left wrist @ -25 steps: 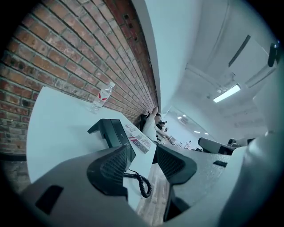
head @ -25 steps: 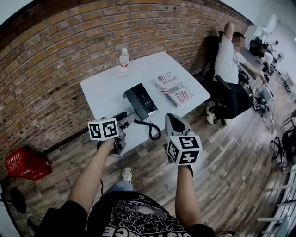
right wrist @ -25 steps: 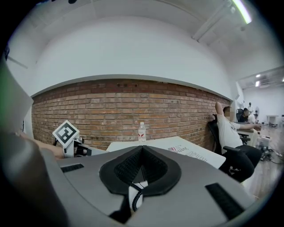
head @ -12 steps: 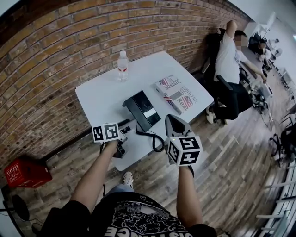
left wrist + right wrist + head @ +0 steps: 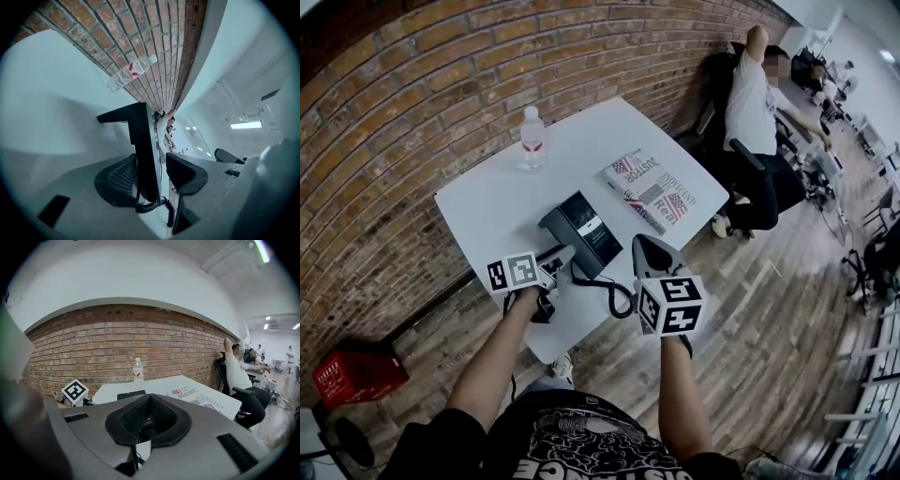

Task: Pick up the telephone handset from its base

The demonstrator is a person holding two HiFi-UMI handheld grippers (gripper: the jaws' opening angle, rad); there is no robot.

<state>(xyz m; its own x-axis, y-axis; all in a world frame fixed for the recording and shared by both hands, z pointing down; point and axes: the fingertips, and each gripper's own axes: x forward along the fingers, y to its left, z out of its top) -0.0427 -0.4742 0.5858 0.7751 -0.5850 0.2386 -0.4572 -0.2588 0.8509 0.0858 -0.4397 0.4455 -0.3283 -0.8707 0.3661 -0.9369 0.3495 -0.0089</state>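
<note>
A black telephone (image 5: 584, 232) sits near the front edge of the white table (image 5: 487, 202). Its coiled cord (image 5: 607, 289) loops off the near side. My left gripper (image 5: 557, 263) is at the phone's left side, where the handset lies. In the left gripper view the left gripper (image 5: 159, 171) is open, with the phone's black edge (image 5: 144, 150) standing between its jaws. That edge lies against the left pad, with a small gap to the right one. I cannot separate handset from base there. My right gripper (image 5: 645, 247) hovers off the table's front edge, shut and empty (image 5: 147, 420).
A water bottle (image 5: 530, 138) stands at the table's back by the brick wall. A printed paper (image 5: 652, 192) lies right of the phone. A person sits on a chair (image 5: 755, 112) past the table's right end. A red crate (image 5: 352, 370) is on the floor at left.
The head view has swung, so the table sits lower and further left. My left gripper has closed in slightly on the phone's left side. The right gripper has barely moved.
</note>
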